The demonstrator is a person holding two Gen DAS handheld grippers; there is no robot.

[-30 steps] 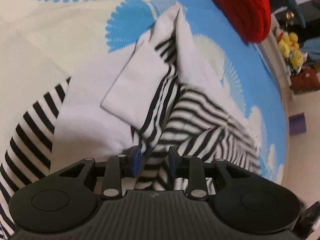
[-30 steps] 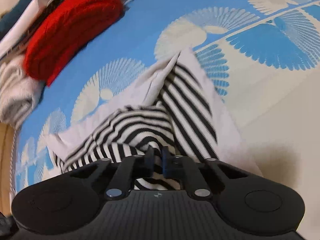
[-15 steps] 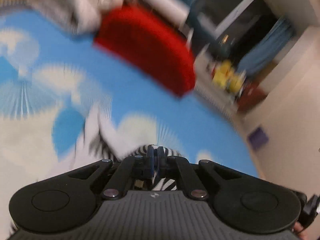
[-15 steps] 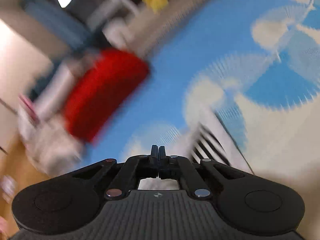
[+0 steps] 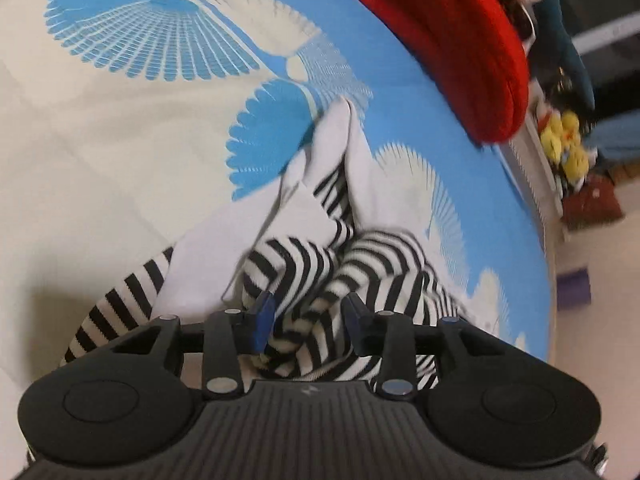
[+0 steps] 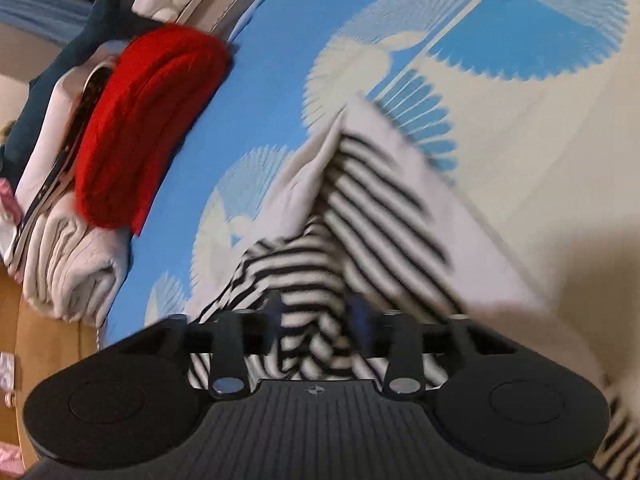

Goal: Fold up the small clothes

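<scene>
Left hand-held gripper [image 5: 306, 318]: jaws part-open, opening, striped garment [image 5: 304, 264] bunched between them. Right hand-held gripper [image 6: 316, 312]: likewise opening over the stripes, blurred.

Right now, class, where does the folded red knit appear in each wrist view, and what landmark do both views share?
Left wrist: red knit at upper right, on the blue bedspread.
Right wrist: red knit at upper left, beside stacked folded clothes.
Shared landmark: the black-and-white striped garment just ahead of each tool.
</scene>
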